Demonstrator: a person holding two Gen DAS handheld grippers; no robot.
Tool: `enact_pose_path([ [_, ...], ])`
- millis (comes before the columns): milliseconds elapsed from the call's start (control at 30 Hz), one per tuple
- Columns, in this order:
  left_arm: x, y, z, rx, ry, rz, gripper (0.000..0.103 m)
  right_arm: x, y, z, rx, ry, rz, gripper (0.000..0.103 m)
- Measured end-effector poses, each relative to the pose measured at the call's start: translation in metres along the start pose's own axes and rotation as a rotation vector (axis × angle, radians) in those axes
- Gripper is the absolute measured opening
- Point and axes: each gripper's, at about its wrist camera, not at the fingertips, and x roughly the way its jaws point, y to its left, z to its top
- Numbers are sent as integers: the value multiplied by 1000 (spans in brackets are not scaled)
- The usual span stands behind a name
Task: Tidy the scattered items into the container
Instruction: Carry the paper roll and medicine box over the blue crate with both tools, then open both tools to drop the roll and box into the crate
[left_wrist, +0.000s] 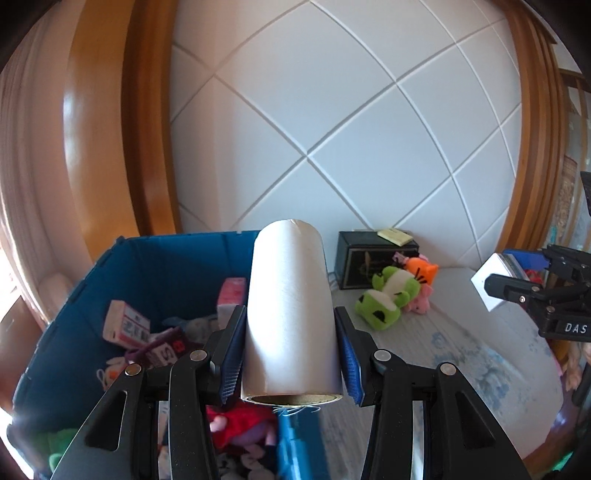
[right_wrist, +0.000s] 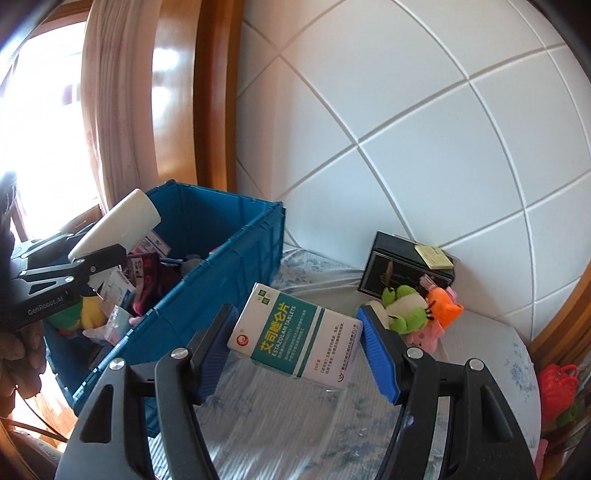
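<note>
Left wrist view: the left hand-held gripper (left_wrist: 291, 354) is clamped on a white roll (left_wrist: 290, 310) at centre frame, its blue pads pressing both sides, the roll standing over the near right edge of the blue container (left_wrist: 147, 258) in the lower left. In the right wrist view the right hand-held gripper (right_wrist: 297, 347) grips a green-and-white tablet box (right_wrist: 295, 339) at lower centre, above the patterned bed cover (right_wrist: 288, 424), with the container up and to the left of it.

The step in hand looks like the carry: both loads are lifted and headed for the container, neither yet released. The roll is nearly over the opening, so its next move calls for a little more travel inward, then opening the jaws so it drops clear of the rim. The tablet box needs to cross to the left over the container wall first; the two grippers must not crowd each other above the opening.

Counted: one container, already holding several boxes and soft toys, too jumbled to number; one roll; one tablet box. At the back right of the bed, against the quilted headboard, one dark box (left_wrist: 369, 262) with a yellow pad on top, and a cluster of plush toys (left_wrist: 391, 295) showing two green frogs, one orange and one pink
</note>
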Motion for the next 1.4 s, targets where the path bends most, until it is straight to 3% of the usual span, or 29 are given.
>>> enact_pose_path([
  [200, -2, 70, -5, -52, 9, 74, 45, 40, 59, 34, -49, 2, 94, 66],
  [467, 0, 138, -6, -102, 28, 147, 45, 98, 123, 78, -121, 11, 175, 65],
  [933, -5, 217, 10, -146, -24, 246, 45, 170, 169, 147, -146, 35, 218, 69],
  [967, -4, 220, 11, -155, -27, 246, 51, 175, 172, 150, -158, 47, 219, 80],
  [1000, -2, 224, 12, -164, -24, 244, 63, 178, 173, 151, -167, 47, 206, 98],
  [1033, 0, 226, 12, -169, -21, 238, 94, 179, 174, 152, -171, 38, 191, 103],
  [1067, -1, 227, 12, -170, -31, 234, 102, 179, 174, 152, -169, 35, 187, 103],
  [1400, 6, 220, 5, -168, -27, 204, 102, 168, 161, 128, -136, 49, 180, 103],
])
